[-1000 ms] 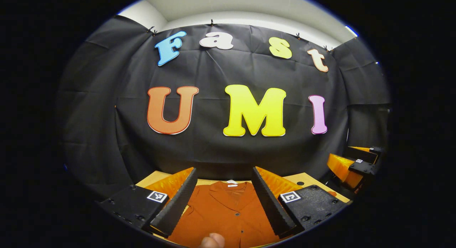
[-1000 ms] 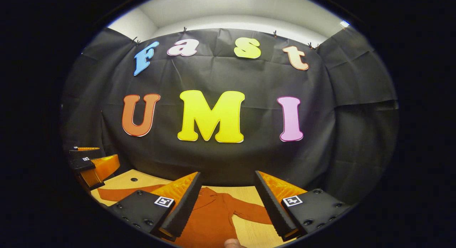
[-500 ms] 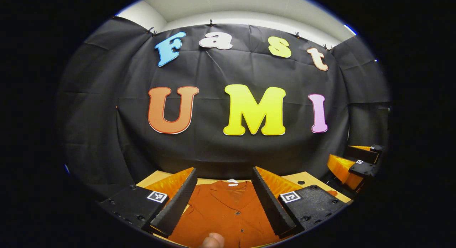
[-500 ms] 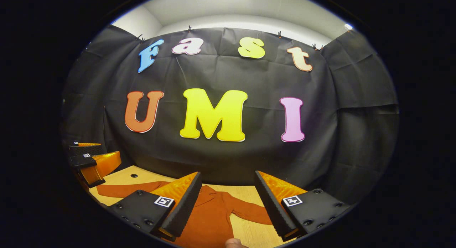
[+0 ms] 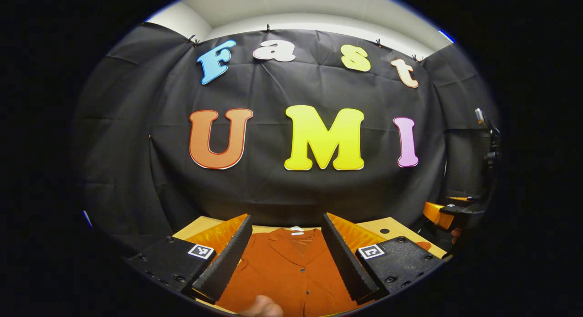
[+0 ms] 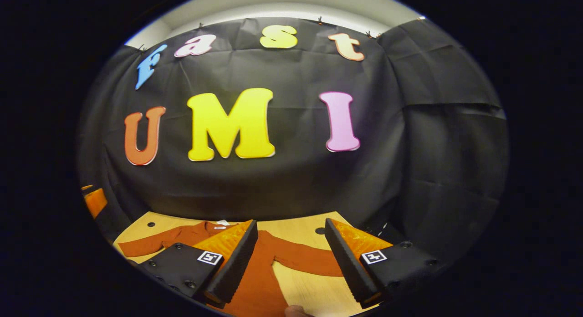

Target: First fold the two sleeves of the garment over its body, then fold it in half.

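A rust-orange buttoned garment (image 5: 291,271) lies flat on the wooden table (image 5: 396,228), collar toward the far wall. My left gripper (image 5: 286,258) hovers open above its chest, fingers apart with nothing between them. In the right gripper view the garment (image 6: 259,280) spreads its right sleeve (image 6: 300,258) out across the table and its other sleeve (image 6: 155,242) to the left. My right gripper (image 6: 289,262) stands open over that right sleeve, apart from it. The right gripper (image 5: 448,212) also appears at the far right of the left gripper view, held by a hand.
The black cloth wall closes the far side just behind the table's back edge. Small dark holes (image 6: 319,230) dot the tabletop (image 6: 300,228) near the back. A fingertip (image 5: 257,308) shows at the bottom of the left gripper view. Bare wood lies to the right of the garment.
The right gripper has swung to the right and tilted down, bringing the right sleeve between its fingers' line of sight. The left gripper has barely moved.
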`<move>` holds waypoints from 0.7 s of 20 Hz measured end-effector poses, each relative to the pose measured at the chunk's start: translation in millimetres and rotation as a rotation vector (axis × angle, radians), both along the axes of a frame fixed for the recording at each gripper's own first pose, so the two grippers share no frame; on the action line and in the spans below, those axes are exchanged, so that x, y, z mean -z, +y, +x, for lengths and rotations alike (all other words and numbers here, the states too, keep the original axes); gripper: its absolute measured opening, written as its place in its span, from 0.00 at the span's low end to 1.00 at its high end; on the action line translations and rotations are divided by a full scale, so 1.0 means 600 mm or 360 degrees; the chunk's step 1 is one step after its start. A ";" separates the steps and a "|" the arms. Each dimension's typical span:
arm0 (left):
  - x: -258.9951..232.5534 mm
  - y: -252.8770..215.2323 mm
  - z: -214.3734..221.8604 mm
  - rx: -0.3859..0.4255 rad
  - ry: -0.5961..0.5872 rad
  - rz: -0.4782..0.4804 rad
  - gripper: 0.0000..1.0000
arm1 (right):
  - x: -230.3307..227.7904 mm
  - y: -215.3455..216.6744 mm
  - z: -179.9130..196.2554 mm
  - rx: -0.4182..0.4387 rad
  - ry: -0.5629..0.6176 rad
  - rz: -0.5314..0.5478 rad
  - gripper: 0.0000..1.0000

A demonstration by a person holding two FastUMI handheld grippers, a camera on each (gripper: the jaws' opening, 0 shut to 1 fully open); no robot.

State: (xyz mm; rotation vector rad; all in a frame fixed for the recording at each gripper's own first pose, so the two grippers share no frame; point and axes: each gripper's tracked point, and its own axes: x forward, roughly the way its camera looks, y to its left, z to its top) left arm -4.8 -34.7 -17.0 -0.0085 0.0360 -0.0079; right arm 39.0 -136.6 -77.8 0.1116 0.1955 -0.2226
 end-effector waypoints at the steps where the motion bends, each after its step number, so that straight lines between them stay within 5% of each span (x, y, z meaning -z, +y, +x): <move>1: 0.003 -0.003 0.001 -0.0003 0.0005 -0.0010 0.99 | 0.022 -0.028 0.008 0.0046 0.0041 0.0005 0.95; 6: 0.019 -0.056 -0.004 0.0094 0.0029 -0.0068 0.99 | 0.127 -0.169 0.041 0.0236 0.0260 0.0006 0.95; 14: 0.036 -0.095 -0.003 -0.0016 0.0054 0.0054 0.99 | 0.375 -0.342 0.055 0.0424 0.0852 0.0226 0.94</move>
